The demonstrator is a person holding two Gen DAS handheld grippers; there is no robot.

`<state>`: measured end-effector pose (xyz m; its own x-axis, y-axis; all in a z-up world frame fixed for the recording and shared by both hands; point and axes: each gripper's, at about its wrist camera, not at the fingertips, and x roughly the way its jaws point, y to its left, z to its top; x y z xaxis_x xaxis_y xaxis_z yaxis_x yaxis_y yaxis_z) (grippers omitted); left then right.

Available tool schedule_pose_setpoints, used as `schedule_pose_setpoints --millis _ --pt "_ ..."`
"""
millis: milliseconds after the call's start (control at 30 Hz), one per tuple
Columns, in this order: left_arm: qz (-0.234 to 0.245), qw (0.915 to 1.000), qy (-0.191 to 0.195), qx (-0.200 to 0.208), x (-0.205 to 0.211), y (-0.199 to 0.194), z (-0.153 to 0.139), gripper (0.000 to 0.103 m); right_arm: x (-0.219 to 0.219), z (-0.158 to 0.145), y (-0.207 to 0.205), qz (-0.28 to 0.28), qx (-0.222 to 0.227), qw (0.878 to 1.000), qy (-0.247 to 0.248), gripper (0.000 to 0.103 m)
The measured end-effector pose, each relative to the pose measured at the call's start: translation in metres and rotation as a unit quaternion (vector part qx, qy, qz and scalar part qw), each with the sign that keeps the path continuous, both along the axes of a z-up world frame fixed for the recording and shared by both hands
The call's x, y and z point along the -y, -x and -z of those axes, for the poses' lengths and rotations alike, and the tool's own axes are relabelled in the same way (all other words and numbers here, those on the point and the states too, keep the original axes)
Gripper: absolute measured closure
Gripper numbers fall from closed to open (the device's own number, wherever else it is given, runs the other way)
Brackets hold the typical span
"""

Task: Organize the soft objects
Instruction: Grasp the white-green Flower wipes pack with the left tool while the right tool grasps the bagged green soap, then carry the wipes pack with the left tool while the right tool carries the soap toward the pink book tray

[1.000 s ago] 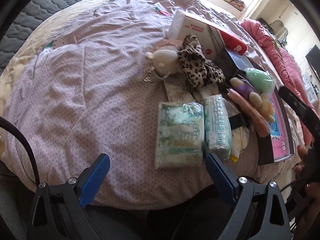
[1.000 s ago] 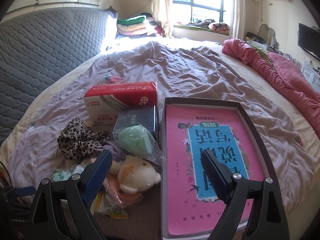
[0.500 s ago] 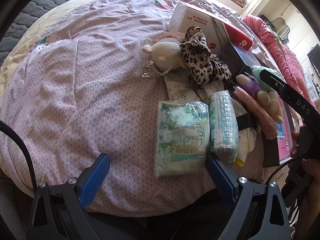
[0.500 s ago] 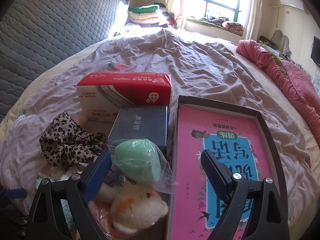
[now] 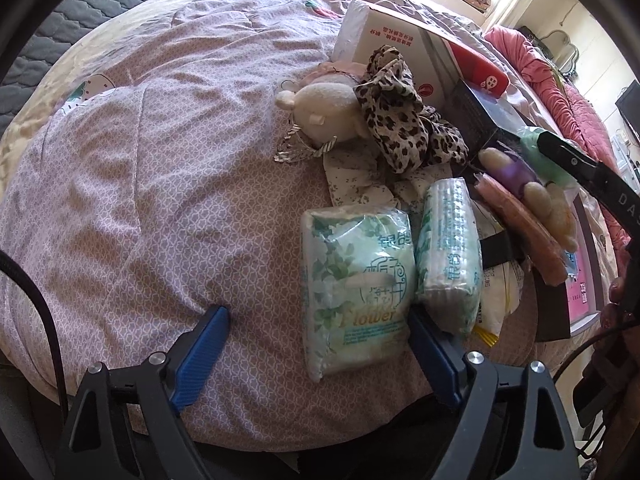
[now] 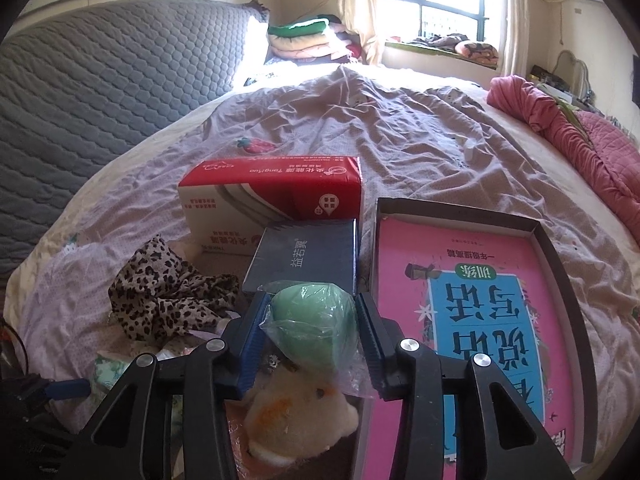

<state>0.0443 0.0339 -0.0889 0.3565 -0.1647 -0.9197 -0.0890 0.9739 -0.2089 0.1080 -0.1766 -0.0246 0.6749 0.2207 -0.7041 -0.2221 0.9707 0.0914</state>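
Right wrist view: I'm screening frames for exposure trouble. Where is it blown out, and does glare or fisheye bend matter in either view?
Right wrist view: the window and the quilt below it are overexposed; the green sponge reads clearly. Left wrist view: plastic sheen on the tissue pack; edges bend, corners go black.

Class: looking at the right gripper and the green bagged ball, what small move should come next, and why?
Probably lift it a little. The right gripper has just been closing and its pads now press both sides of the green ball, which lies in its bag atop the plush toy.
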Motion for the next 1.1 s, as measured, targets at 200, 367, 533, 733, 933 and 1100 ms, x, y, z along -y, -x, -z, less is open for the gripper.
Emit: schedule_pose_setpoints --millis 200,367,533,733,933,1100 --pt "0.018 0.9997 0.006 0.013 0.008 -0.003 -0.002 0.038 0.011 -0.006 0.007 0.013 0.003 1.000 -0.027 0.059" --pt "0.020 0.9991 0.028 0.022 0.003 -0.002 -0.004 0.056 0.016 -0.013 0.012 0.020 0.005 0.999 -0.038 0.059" --pt "0.014 0.9980 0.049 0.039 -0.008 0.002 -0.010 0.062 0.016 -0.019 0.018 0.021 0.012 0.999 -0.041 0.059" --pt "-0.001 0.9970 0.045 0.063 -0.017 0.007 -0.022 0.063 0.014 -0.027 0.025 0.019 0.023 0.999 -0.039 0.059" --pt "0.006 0.9955 0.030 0.090 -0.014 0.012 -0.036 0.063 0.015 -0.034 0.032 0.019 0.027 0.999 -0.042 0.059" --pt "0.013 0.9938 0.020 0.109 -0.010 0.020 -0.048 0.063 0.018 -0.042 0.038 0.018 0.037 0.998 -0.045 0.059"
